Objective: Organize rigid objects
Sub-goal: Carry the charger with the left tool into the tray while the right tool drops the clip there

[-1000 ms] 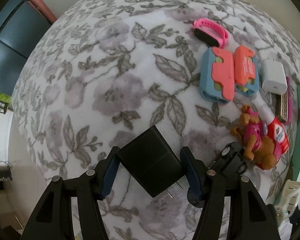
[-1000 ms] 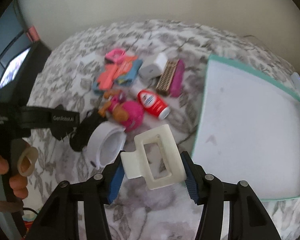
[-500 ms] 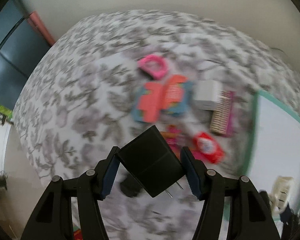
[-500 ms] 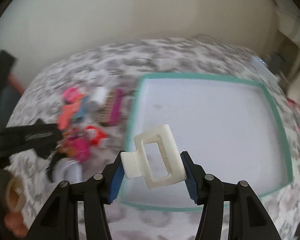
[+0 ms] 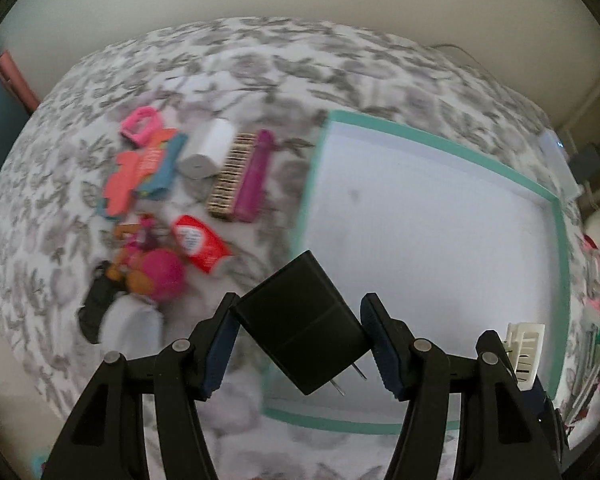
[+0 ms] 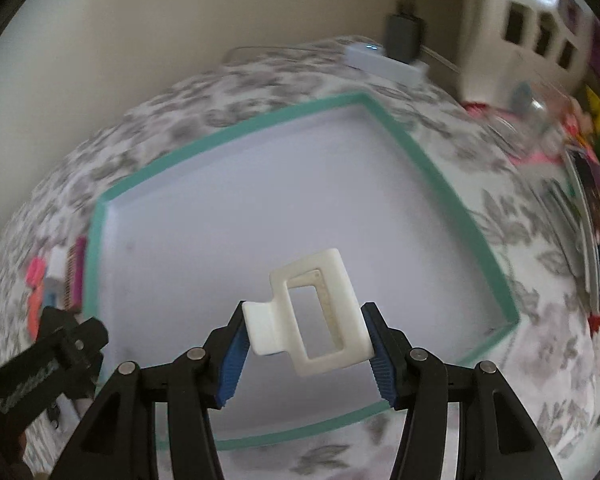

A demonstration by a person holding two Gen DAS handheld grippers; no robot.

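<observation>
Grippers both carry loads. Your left gripper (image 5: pixel 298 344) has its jaws closed on a black square plug-in charger (image 5: pixel 300 326), tilted corner-up with metal prongs pointing down, above the near-left corner of the shallow white tray with teal rim (image 5: pixel 558 216). Your right gripper (image 6: pixel 304 342) clamps a cream plastic claw hair clip (image 6: pixel 314 314) over the tray's floor. Small colourful items lie on the floral cloth (image 5: pixel 228 52) beside the tray's left edge.

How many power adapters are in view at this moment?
2. A black adapter is clamped in the left gripper above the tray's near-left edge; a white adapter lies on the bedspread beside the comb. Others may be hidden.
</observation>
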